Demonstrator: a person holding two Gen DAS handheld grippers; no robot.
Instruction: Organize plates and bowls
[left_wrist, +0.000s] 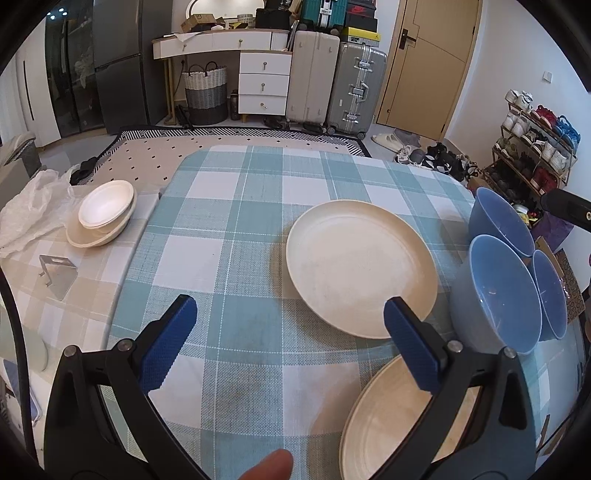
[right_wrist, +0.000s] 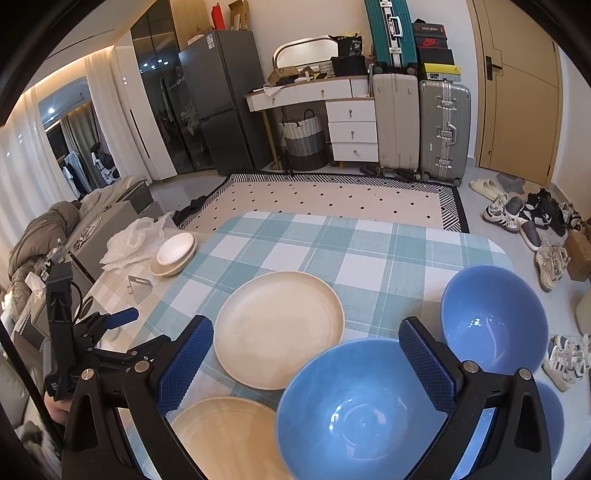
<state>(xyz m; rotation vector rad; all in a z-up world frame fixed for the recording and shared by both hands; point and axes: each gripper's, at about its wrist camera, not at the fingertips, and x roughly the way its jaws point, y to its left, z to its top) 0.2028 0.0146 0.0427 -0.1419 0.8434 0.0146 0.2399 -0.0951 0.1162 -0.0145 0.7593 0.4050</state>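
Plates and bowls lie spread over the teal-and-white checked tablecloth (left_wrist: 236, 229) under both my claws. Nearest, the tan plate (right_wrist: 221, 439) with a faint streaked grain is cut off by the bottom edge in both views, and in the left view my own right finger covers part of its rim. My left gripper (left_wrist: 290, 325) is spread wide with nothing between its blue, dimpled pads (left_wrist: 166, 354); the tip of a finger (left_wrist: 271, 467) pokes in at the bottom edge. My right gripper (right_wrist: 306, 350) is likewise agape and empty, hovering above the nearest blue bowl (right_wrist: 354, 410), a smooth glossy round whose right side sits behind my finger. A third blue bowl (right_wrist: 550, 413) shows only as a sliver past that finger. Farther on, the cream plate (right_wrist: 279, 328) lies flat and whole, matte and faintly scuffed, just beside the nearest bowl. To its right stands the second blue bowl (right_wrist: 495, 317), upright, light glinting inside. Well apart at the far left, on a beige checked cloth, a small white bowl (left_wrist: 105, 203) nests in a wider cream dish (left_wrist: 92, 238), beside crumpled clear plastic (left_wrist: 33, 206) and a bent metal bracket (left_wrist: 57, 275). Beyond the table, a dotted rug (right_wrist: 332, 201), suitcases (right_wrist: 421, 125) and a white dresser (left_wrist: 258, 70).
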